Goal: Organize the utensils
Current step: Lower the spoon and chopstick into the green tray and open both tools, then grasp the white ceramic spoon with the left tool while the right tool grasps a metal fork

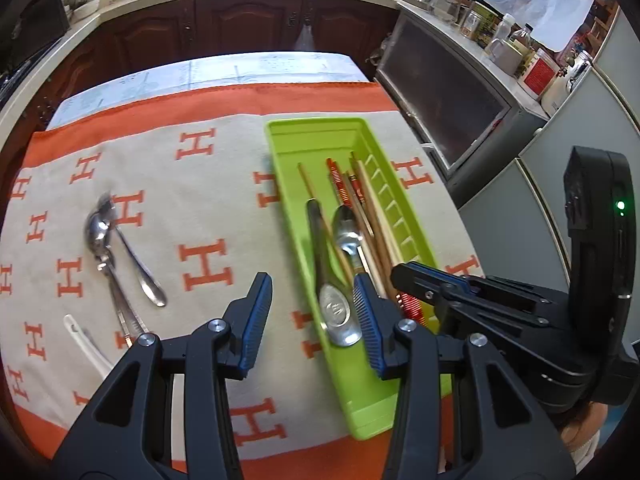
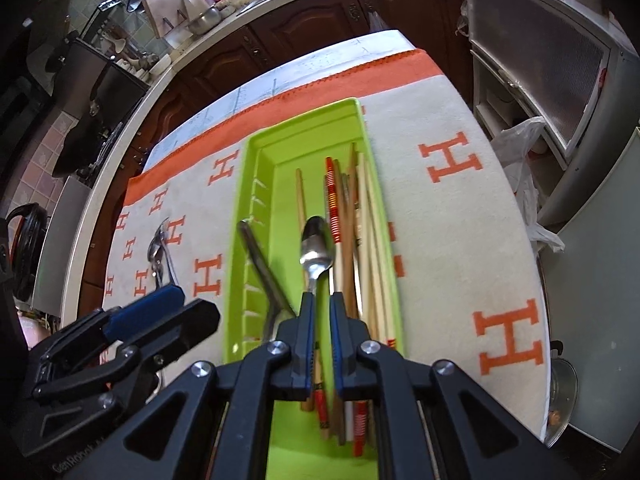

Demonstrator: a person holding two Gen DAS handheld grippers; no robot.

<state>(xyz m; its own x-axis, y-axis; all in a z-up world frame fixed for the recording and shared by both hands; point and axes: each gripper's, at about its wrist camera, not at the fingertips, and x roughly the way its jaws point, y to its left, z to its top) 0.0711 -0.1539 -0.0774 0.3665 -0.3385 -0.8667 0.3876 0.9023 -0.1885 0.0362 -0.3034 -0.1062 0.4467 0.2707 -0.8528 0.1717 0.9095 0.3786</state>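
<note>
A lime-green tray (image 1: 280, 132) (image 2: 256, 148) lies on the H-patterned cloth and holds several chopsticks (image 1: 376, 216) (image 2: 372, 248). A large metal spoon (image 1: 334, 308) lies in it too, its handle (image 2: 260, 264) leaning on the tray's left wall. My left gripper (image 1: 312, 320) (image 2: 160, 308) is open, one finger over the cloth, the other over the tray, and the large spoon's bowl shows between them untouched. My right gripper (image 2: 322, 304) (image 1: 404, 276) is shut on the handle of a small metal spoon (image 2: 316, 246) (image 1: 348, 236) over the tray.
Loose metal spoons (image 1: 102, 232) (image 2: 160, 244) and a white spoon (image 1: 82, 336) lie on the cloth (image 1: 208, 200) left of the tray. Dark wooden cabinets (image 1: 248, 24) stand beyond the table, a grey cabinet (image 1: 452, 96) and a plastic bag (image 2: 520, 144) to its right.
</note>
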